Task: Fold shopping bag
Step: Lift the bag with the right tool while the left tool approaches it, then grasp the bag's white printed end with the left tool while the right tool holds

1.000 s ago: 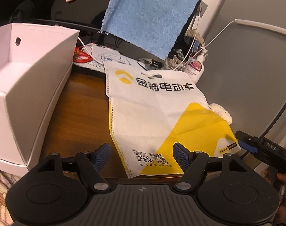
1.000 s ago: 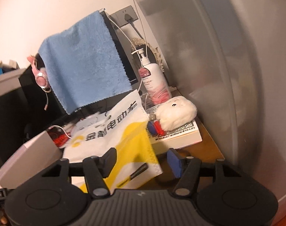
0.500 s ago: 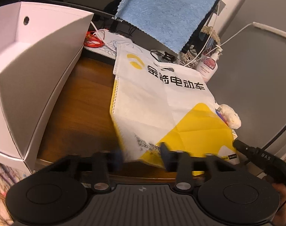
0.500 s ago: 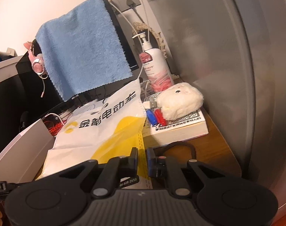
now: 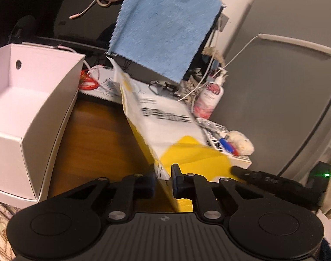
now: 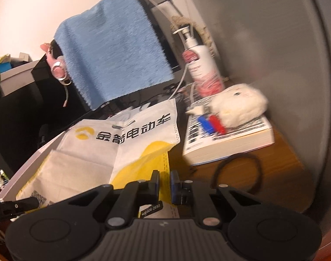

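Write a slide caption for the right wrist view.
Right gripper pinches the near edge of the white-and-yellow shopping bag on a cluttered wooden desk.

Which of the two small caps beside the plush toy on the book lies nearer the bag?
The blue cap; the red cap lies on its far side, closer to the plush toy.

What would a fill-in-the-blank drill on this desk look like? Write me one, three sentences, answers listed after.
1. The left hand-held gripper is shut on the near edge of the white and yellow non-woven shopping bag, and the right hand-held gripper is shut on its ____ part.
2. The fluffy white plush toy lies on a thick ____.
3. The ____ terry towel hangs over the black monitor.

Missing words: yellow; book; blue
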Motion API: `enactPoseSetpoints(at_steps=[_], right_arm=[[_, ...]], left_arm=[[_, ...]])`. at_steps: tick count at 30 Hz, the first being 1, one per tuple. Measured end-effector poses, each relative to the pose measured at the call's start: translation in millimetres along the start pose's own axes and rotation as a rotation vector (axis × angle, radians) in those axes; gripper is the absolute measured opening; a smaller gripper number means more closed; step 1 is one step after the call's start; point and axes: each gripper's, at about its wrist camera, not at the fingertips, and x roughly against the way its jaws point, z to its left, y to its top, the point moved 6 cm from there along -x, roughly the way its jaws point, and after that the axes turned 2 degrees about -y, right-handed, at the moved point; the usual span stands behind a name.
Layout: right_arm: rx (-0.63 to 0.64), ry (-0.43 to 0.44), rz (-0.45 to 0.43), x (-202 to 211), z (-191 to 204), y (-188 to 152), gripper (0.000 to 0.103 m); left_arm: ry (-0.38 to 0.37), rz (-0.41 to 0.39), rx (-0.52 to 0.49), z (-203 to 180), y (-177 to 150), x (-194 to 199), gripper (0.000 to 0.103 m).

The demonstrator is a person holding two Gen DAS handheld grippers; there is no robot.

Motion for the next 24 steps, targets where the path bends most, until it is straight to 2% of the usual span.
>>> enactPoseSetpoints(at_steps=[5,10,14,19,21,24], right_arm=[[0.007,0.078,0.048,-14.3,24.4,-7.9,0.009],[0.010,0.125,0.106,-29.1,40.4,-19.6,0.010],[-0.039,0.113,0.084,-20.5,28.1,-14.3,0.012],[-0.104,0.081,0.027,-1.2,4.9,-2.0,0.022],[-0.122,0.077,0.012,6.2,-2.0,0.5,0.022],[-0.149,0.071,-0.009,17.1,-12.4,4.1,0.022]], left_arm=[[-0.039,-0.003,-0.048,-17.7,1.4,2.9,0.013],[-0.101,0.038,-0.068,-31.2,0.0,-24.0,0.013],[-0.176,0.087,-0.070,-43.4,-7.6,-54.1,0.015],[-0.243,0.151,-0.086,-56.2,-19.0,-86.4,0.029],[-0.275,0.184,-0.064,-55.9,-24.9,-95.2,0.034],[-0.291,0.227,-0.037,-54.5,-32.3,-111.7,0.035]])
